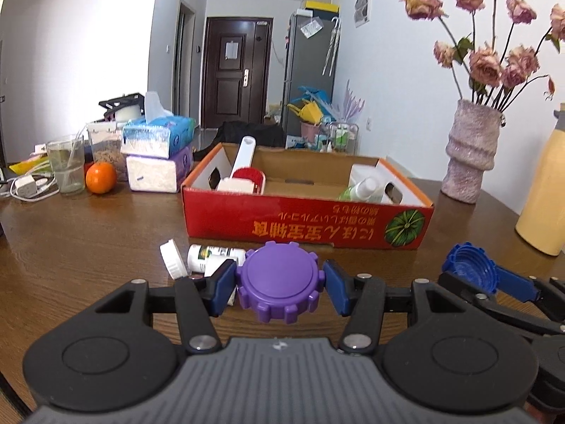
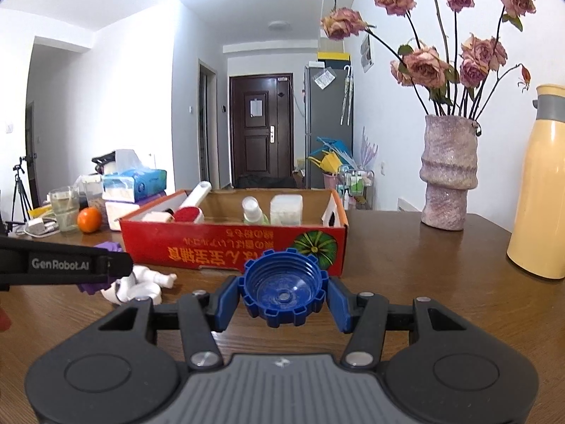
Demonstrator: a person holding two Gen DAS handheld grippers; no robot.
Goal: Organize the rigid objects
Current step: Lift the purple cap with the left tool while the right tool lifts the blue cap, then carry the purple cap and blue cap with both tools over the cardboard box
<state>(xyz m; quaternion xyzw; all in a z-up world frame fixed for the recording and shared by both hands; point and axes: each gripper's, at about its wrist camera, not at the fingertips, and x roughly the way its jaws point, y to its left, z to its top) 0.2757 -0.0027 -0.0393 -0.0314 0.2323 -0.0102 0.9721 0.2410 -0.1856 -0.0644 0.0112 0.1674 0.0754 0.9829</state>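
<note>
Left gripper (image 1: 279, 281) clamps purple notched cap (image 1: 280, 281) btwn blue pads, jaws abt half open. Right gripper (image 2: 284, 289) likewise pinches blue notched cap (image 2: 283, 288), hollow side up. Just beyond left jaws: white pill bottle (image 1: 215, 256) on its side w/ loose white lid (image 1: 172, 258). Farther ahead, red cardboard box (image 1: 307, 221) on wooden table (image 1: 88, 240).

The white pill bottle lying on the wooden table (image 1: 215, 255) is partly hidden behind the purple toothed plastic cap (image 1: 280, 281), its label too small to read. In the right wrist view, the black gripper arm marked GenRobot.AI (image 2: 67, 264) covers most of that cap. The tall pale-yellow flask (image 2: 540, 190) is cut off by the picture's right edge.
</note>
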